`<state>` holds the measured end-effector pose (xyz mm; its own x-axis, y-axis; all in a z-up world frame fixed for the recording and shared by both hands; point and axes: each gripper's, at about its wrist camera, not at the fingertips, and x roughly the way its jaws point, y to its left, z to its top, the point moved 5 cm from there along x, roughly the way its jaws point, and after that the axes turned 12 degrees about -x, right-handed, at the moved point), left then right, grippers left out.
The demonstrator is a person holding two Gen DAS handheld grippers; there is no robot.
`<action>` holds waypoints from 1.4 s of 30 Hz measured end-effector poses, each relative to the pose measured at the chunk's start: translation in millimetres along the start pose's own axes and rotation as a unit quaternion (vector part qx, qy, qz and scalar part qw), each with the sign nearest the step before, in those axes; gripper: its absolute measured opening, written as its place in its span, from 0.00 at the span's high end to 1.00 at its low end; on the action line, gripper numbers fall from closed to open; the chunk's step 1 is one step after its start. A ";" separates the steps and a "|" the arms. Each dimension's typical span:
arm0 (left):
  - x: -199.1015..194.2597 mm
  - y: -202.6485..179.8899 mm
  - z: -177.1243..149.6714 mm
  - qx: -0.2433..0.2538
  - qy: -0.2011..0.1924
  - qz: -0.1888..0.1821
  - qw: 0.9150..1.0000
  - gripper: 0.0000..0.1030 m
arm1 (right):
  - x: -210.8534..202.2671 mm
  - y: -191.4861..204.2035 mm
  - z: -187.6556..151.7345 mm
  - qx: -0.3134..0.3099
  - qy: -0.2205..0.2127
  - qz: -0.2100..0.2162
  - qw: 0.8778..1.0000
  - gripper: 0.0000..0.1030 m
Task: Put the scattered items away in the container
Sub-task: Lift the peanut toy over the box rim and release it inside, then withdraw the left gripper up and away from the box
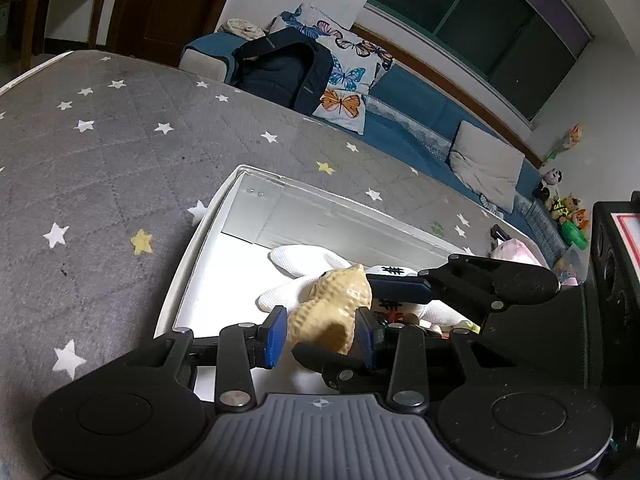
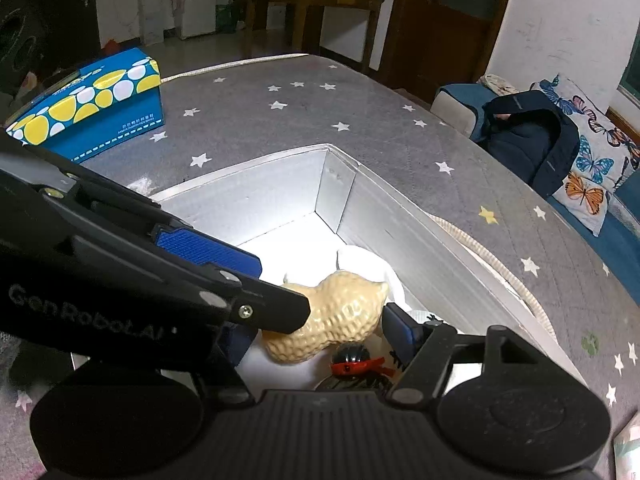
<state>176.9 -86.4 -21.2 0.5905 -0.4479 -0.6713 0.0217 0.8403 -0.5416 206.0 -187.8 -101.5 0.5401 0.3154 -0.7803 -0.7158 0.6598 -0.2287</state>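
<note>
My left gripper [image 1: 320, 336] is shut on a beige peanut-shaped toy [image 1: 334, 308] and holds it over the white box [image 1: 192, 256]. A white plush toy [image 1: 304, 264] lies inside the box beneath it. In the right wrist view the peanut toy [image 2: 340, 316] sits between my right gripper's [image 2: 320, 332] spread blue pads [image 2: 400, 328], which stand apart from it. The left gripper's arm [image 2: 152, 256] crosses in front from the left. A small black figure with a red band [image 2: 356, 362] lies in the box [image 2: 280, 196] under the peanut.
The box rests on a grey star-patterned bed cover [image 1: 100, 160]. A blue and yellow tissue box [image 2: 92, 104] lies at the cover's far left. A dark backpack [image 1: 280, 68] and butterfly pillow [image 1: 348, 80] sit on a blue sofa behind. A black speaker [image 1: 616, 280] stands at right.
</note>
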 end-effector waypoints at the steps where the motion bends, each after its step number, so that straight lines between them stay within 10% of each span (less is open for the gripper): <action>1: -1.5 -0.1 0.0 0.001 -0.002 0.000 1.000 0.62 | -1.4 0.1 -0.1 0.002 -0.001 0.000 1.000 0.31; 42: -90.1 -30.1 -68.7 0.134 -0.100 0.034 0.985 0.62 | -128.0 62.5 -57.0 0.150 -0.084 -0.122 0.978 0.07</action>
<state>67.6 -92.3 20.9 0.7447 -0.3405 -0.5740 0.1725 0.9291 -0.3272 66.9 -225.8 -49.0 0.7618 0.2150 -0.6112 -0.4086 0.8915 -0.1957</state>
